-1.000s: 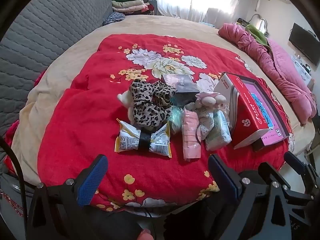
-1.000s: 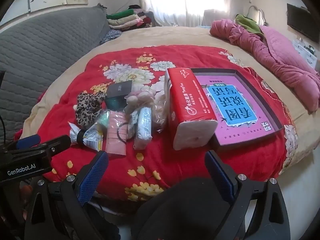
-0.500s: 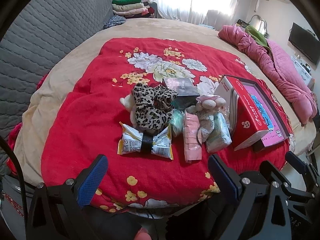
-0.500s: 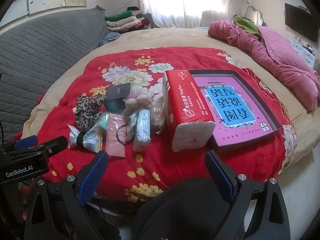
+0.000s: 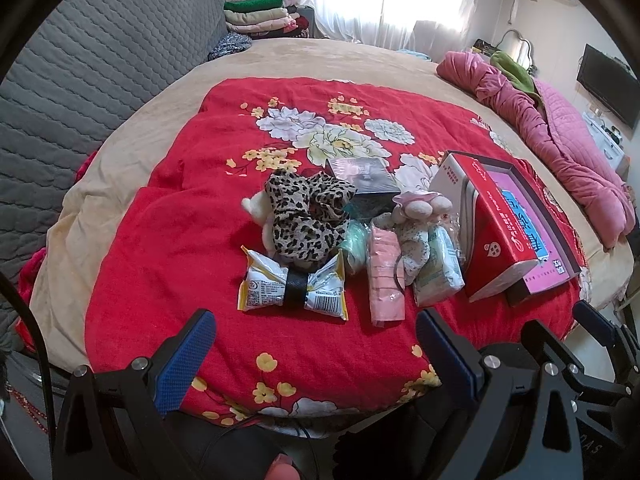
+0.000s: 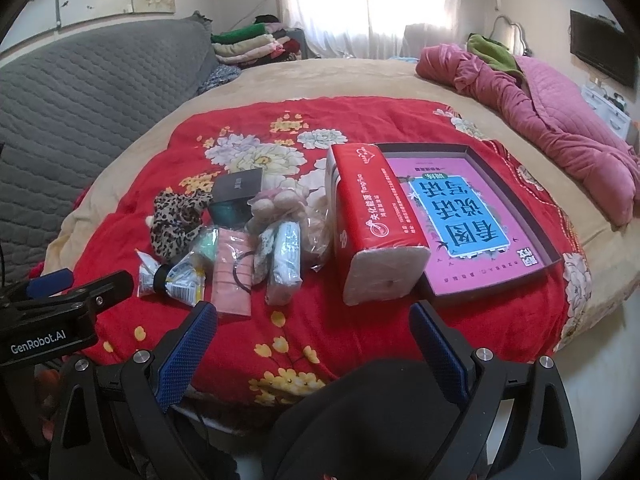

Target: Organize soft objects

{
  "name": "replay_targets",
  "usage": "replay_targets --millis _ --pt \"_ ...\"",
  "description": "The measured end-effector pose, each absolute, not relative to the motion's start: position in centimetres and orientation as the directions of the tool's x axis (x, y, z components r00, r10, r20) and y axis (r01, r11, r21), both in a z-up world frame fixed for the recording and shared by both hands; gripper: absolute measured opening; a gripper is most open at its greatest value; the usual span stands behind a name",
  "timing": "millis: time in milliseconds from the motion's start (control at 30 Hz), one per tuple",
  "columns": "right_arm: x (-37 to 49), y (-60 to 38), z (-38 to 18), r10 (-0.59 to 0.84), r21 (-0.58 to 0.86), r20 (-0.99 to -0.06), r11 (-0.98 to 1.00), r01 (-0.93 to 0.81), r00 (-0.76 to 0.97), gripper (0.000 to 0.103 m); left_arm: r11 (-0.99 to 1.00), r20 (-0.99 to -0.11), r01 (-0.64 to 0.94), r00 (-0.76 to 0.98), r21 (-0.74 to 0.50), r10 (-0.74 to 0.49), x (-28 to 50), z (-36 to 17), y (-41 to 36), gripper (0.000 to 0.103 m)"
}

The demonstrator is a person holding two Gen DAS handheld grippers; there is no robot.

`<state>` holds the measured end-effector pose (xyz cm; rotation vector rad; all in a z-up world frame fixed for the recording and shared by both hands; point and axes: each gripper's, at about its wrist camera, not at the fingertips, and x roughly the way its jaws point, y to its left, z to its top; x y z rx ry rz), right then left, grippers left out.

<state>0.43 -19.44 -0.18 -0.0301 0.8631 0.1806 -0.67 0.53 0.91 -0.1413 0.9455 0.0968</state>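
Observation:
A heap of soft items lies on the red floral blanket (image 5: 168, 240): a leopard-print plush (image 5: 306, 216) (image 6: 174, 222), a banded snack packet (image 5: 294, 284) (image 6: 172, 278), a pink pack (image 5: 386, 274) (image 6: 232, 276), a pale tissue pack (image 5: 436, 270) (image 6: 286, 262) and a small pink plush (image 5: 418, 206) (image 6: 276, 202). A red tissue brick (image 5: 496, 224) (image 6: 372, 216) leans on the open box (image 6: 480, 152) with a pink and blue insert. My left gripper (image 5: 316, 340) is open, short of the snack packet. My right gripper (image 6: 312, 334) is open, in front of the tissue brick.
A dark small box (image 5: 364, 176) lies behind the heap. A grey quilted headboard (image 5: 80, 92) runs along the left, folded clothes (image 5: 260, 16) at the back, a pink quilt (image 5: 560, 140) on the right. The bed's near edge is just under both grippers.
Both views have pulled back and risen slightly, so the heap sits a little farther and higher in frame. Both grippers have stayed open; nothing on the bed has moved.

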Motion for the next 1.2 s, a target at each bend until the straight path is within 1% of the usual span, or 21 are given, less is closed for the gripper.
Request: replay_targets --millis 1200 --pt "0.46 -19.55 0.08 0.131 0.04 -0.755 0.987 -0.154 0.642 0.097 0.989 -0.811 -0.132 0.584 -0.061 0.028 -0.98 1.01 0.26 0.101"
